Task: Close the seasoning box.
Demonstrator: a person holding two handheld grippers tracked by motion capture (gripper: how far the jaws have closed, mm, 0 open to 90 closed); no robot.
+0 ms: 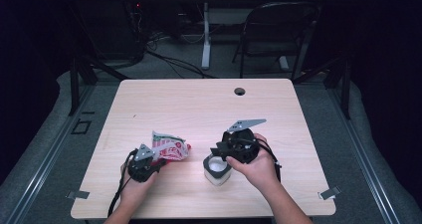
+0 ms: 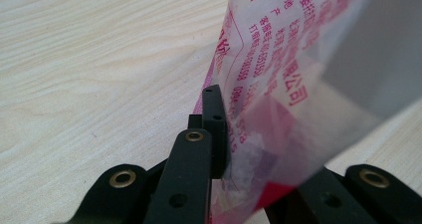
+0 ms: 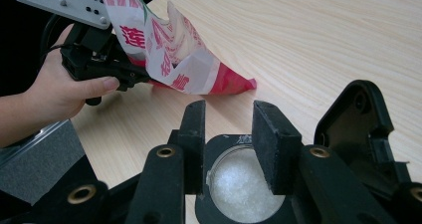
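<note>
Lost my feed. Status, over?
Left tool shut on bag. Right tool open over jar of white grains. Nothing in the way.

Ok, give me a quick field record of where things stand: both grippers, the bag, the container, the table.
left gripper: shut on the bag's edge
bag: red and white printed plastic, its far end resting on the table
right gripper: jaws apart, over the container, pads not pressing on it
container: small, dark rim, lid open, white granules inside
granules: fill the round opening
table: light wood, cable hole near the far edge
</note>
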